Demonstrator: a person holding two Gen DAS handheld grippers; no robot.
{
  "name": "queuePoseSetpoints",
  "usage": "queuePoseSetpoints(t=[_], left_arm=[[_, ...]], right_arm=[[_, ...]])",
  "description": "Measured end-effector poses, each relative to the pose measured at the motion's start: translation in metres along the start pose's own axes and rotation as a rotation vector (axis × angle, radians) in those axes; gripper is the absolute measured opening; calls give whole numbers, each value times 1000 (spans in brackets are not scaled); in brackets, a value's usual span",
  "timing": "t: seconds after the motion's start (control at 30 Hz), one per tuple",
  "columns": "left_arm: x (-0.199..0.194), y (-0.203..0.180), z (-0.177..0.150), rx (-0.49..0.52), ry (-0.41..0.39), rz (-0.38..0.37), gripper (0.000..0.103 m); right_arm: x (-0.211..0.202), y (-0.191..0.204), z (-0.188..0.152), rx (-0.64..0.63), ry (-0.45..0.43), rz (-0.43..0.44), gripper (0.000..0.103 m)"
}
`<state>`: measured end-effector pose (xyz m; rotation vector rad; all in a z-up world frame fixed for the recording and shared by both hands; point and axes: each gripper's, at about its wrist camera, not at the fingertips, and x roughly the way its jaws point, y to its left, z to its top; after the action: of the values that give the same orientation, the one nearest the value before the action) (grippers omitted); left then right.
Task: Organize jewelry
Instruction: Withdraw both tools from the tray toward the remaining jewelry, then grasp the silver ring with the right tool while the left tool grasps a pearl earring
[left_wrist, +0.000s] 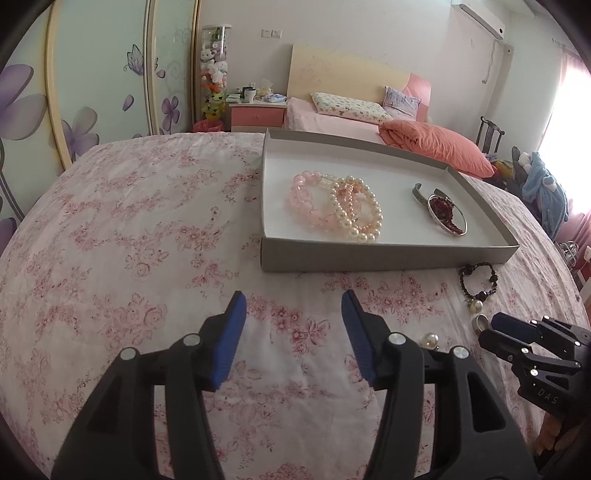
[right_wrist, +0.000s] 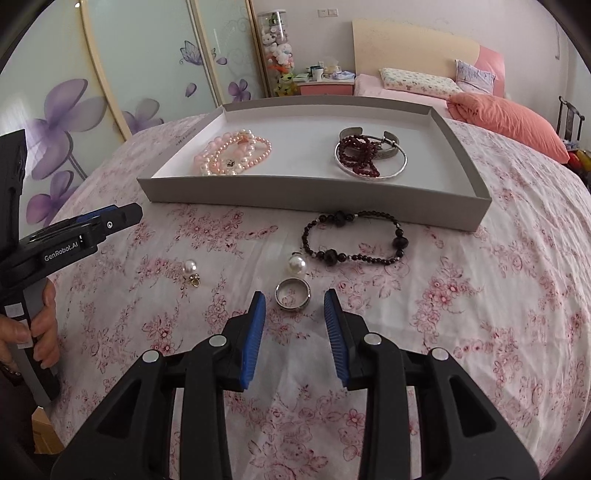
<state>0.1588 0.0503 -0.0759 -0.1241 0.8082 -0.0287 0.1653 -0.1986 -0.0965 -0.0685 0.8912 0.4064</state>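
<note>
A shallow grey tray (right_wrist: 314, 199) (left_wrist: 369, 254) lies on the floral cloth. In it are pink and pearl bracelets (right_wrist: 232, 153) (left_wrist: 336, 208) and a silver bangle with dark red beads (right_wrist: 369, 157) (left_wrist: 447, 214). In front of the tray lie a black bead bracelet (right_wrist: 354, 240) (left_wrist: 476, 280), a pearl earring (right_wrist: 296, 264), a silver ring (right_wrist: 293, 293) and a second pearl earring (right_wrist: 190, 269) (left_wrist: 430, 339). My right gripper (right_wrist: 294, 299) is open, its fingertips on either side of the ring, apart from it. My left gripper (left_wrist: 293, 299) is open over bare cloth with nothing between its fingers.
The floral cloth (left_wrist: 129, 240) covers a rounded surface that drops off at the left and far sides. A person's hand (right_wrist: 40, 325) holds the left gripper's handle. Behind are a pink bed (left_wrist: 351, 118), a nightstand (left_wrist: 256, 114) and sliding wardrobe doors (left_wrist: 92, 74).
</note>
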Motion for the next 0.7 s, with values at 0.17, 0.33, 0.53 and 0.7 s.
queuePoseSetpoints(t=[0.17,0.33,0.53,0.7], left_arm=[[2,-1,-1,3,8,0,55],[3,-2,-1,1,9,-1,56],[4,-2,-1,0,10,-3,56],[4,-2,-1,0,11,-4,56]], right_arm=[[3,8,1,-41,0,-30,35],[4,10,2,-54,3,-46,35],[5,13,3,-63,4,-55,34],[5,14,3,-68,2,-50,23]])
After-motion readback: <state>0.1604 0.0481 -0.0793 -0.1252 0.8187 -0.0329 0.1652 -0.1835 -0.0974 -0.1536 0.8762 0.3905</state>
